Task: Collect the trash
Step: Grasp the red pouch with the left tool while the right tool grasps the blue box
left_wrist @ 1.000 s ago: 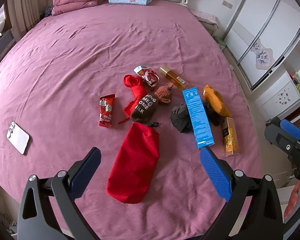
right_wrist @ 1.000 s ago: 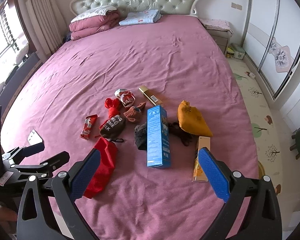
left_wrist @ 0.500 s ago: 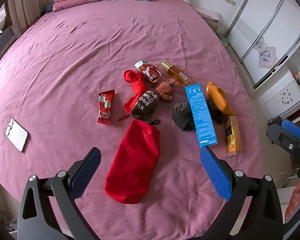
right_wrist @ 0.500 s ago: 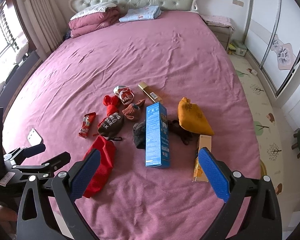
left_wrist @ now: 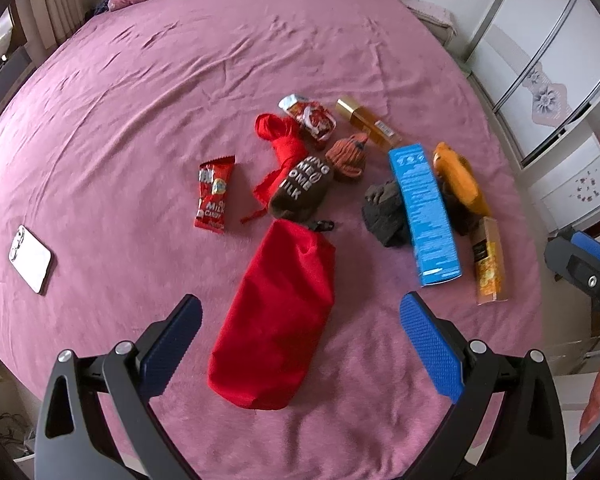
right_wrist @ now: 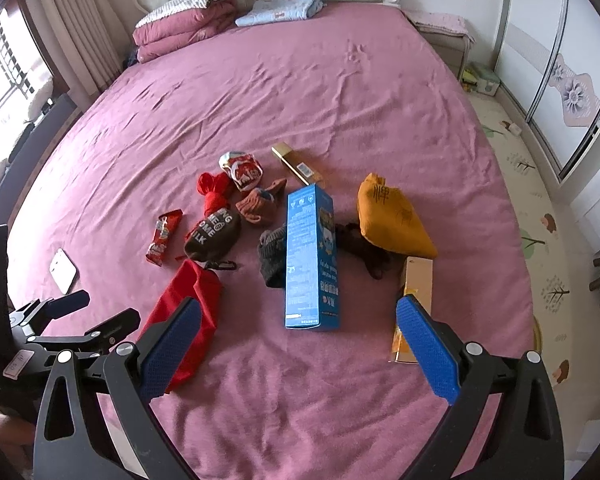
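Note:
A pile of items lies on the pink bed (left_wrist: 140,80). A red drawstring bag (left_wrist: 280,312) lies nearest, between the fingers of my open, empty left gripper (left_wrist: 300,320). Beyond it lie a red candy wrapper (left_wrist: 214,192), a crumpled red-white wrapper (left_wrist: 312,116), a tall blue box (left_wrist: 424,208), a gold box (left_wrist: 368,126) and a yellow box (left_wrist: 488,260). My right gripper (right_wrist: 298,332) is open and empty, hovering just short of the blue box (right_wrist: 310,256), with the yellow box (right_wrist: 416,284) by its right finger.
Among the trash lie a brown beanie (left_wrist: 300,188), red sock (left_wrist: 284,140), orange knit piece (left_wrist: 348,156), dark cloth (left_wrist: 384,212) and orange pouch (right_wrist: 392,216). A white phone (left_wrist: 30,254) lies far left. Folded quilts (right_wrist: 184,24) sit by the headboard. Wardrobe doors (right_wrist: 572,80) stand right.
Both grippers have moved forward and lower toward the pile. The red bag now sits closer between the left fingers. Nothing on the bed has moved.

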Tool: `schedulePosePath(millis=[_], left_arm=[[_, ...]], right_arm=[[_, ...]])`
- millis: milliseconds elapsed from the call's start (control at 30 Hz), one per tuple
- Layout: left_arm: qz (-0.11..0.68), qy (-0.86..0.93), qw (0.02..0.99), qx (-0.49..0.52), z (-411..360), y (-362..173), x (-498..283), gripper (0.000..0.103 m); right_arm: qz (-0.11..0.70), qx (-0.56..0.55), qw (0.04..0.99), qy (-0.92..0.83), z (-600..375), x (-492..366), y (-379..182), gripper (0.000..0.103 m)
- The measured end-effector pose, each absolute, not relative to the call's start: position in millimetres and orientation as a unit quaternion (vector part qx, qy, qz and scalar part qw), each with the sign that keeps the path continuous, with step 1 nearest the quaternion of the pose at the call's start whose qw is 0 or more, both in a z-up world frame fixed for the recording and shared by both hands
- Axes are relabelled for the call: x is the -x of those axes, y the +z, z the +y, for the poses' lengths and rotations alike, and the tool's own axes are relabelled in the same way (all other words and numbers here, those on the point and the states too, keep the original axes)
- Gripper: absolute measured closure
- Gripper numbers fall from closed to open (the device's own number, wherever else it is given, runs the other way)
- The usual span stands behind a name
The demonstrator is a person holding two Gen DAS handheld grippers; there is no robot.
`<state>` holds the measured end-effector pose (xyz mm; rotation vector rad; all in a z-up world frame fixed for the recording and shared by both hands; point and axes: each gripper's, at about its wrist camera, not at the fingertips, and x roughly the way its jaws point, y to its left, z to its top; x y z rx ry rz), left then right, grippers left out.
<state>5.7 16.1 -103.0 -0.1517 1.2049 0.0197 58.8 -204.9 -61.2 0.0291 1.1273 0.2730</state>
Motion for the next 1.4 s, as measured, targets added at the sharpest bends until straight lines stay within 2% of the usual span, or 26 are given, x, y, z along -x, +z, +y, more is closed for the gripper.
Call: schedulePosePath(millis=[233,700,900,1133,1233,1267,1333,1400], left_arm=[[0.591,-0.003,0.803,0.081,22.9,-152.0,-6.4,0.004],[0.660,0.003,0.752,0.005,9.7,-256.5,-14.4,0.004],[0.652,0.001,0.757,-0.025,1.4,-267.8,-17.4,0.003],[0.660,-0.003,0.751,-0.013,4.2,-266.1,-30.8,0.005],[0.663,-0.003,0.748,0.011,17.7,-262.1,-37.5,0.015],[0.664,-0.003,0.748,0.019,22.0,-259.2,-38.4,0.022],[0.664,-0.002,0.747,0.038,32.6,-255.1,-42.7,0.036],[0.664,-0.002,0.746,0.052,43.9,-250.4,-46.4,0.059]], right_arm=[[0.555,-0.010,0.821,0.132,-202.7,-69.6,-94.4,0.009],[0.592,0.000,0.796,0.126,-203.4,-89.7,-154.3,0.009],[0.603,0.008,0.787,0.129,-196.8,-99.2,-170.9,0.009],[0.617,0.016,0.777,0.129,-183.3,-113.1,-191.2,0.009],[0.622,0.020,0.773,0.125,-179.0,-119.3,-200.4,0.009],[0.624,0.021,0.771,0.124,-178.0,-121.2,-203.1,0.009],[0.629,0.022,0.767,0.120,-176.2,-125.3,-209.3,0.009],[0.634,0.021,0.764,0.117,-175.7,-128.9,-214.7,0.009]])
